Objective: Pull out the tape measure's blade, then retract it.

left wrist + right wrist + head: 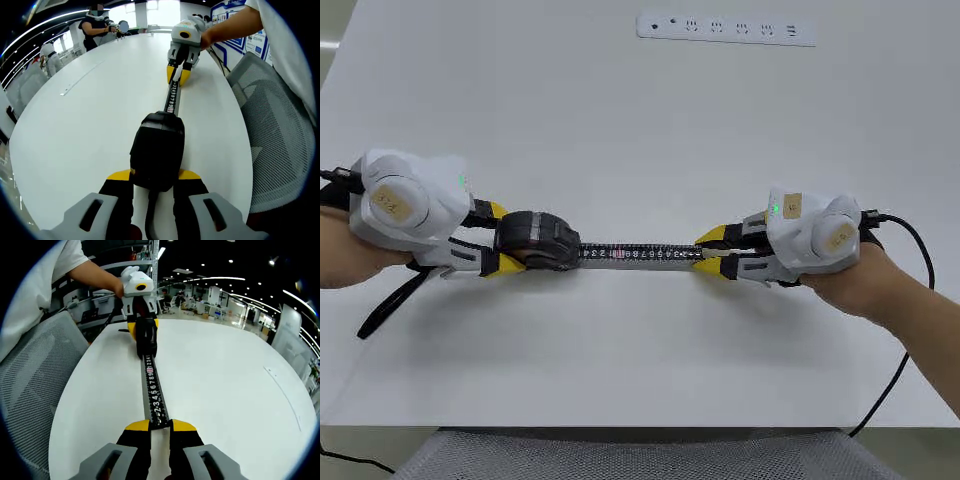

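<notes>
our left gripper (504,238) has its two jaws clamped tight on the black tape measure case (538,240), one jaw on each side of it. the case sits low on the white table (620,120). the blade (640,252) comes out of the case and runs straight along the table, with its numbers facing up. at the end of the blade far from the case, our right gripper (711,252) pinches the blade tip. its yellow jaw tips are almost together, with just the thin blade between them. a white power strip (725,28) lies well beyond the case, near the far edge of the table. a grey mesh chair (620,458) is on our side of the case, past the near table edge.
</notes>
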The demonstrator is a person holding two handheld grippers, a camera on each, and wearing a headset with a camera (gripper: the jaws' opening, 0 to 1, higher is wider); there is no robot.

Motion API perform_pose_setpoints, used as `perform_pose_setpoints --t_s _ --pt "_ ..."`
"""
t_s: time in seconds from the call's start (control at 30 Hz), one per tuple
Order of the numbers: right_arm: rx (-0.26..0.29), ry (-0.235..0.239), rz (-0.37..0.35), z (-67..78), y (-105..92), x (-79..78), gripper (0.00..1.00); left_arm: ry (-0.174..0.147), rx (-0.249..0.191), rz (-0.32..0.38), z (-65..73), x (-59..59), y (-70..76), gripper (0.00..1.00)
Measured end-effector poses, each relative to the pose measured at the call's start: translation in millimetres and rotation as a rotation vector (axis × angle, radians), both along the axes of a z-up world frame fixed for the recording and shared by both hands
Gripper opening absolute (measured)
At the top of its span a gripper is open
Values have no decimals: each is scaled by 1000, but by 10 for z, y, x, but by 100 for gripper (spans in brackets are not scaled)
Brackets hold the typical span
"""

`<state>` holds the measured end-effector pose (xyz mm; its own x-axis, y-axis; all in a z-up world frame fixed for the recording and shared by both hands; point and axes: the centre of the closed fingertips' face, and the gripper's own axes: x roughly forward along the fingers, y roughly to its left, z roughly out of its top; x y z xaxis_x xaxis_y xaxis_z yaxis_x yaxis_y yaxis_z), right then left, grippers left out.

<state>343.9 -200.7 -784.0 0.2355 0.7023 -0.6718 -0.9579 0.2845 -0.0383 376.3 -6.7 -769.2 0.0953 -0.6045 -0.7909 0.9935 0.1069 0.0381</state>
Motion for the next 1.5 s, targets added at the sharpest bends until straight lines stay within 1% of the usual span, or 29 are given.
perform_pose_setpoints --t_s 0.23,0.27,0.53,0.8,1.0,1.5 --pt "-17 -1 -14 -7 -149 1 9 -1 2 -3 2 -5 0 25" --pt "-21 -7 -10 -3 -161 3 9 -3 3 -4 3 -6 -1 25" --pt "-31 -4 -16 29 -246 10 9 -1 7 -6 4 -3 2 25" --pt "-59 -2 -15 26 -389 -33 9 -2 12 -7 1 -4 2 25" --pt "-66 2 -25 24 -515 -38 9 -3 16 -11 0 -2 4 25" --pt "-99 12 -32 -1 -691 -110 8 -2 14 -12 2 -5 -2 25"
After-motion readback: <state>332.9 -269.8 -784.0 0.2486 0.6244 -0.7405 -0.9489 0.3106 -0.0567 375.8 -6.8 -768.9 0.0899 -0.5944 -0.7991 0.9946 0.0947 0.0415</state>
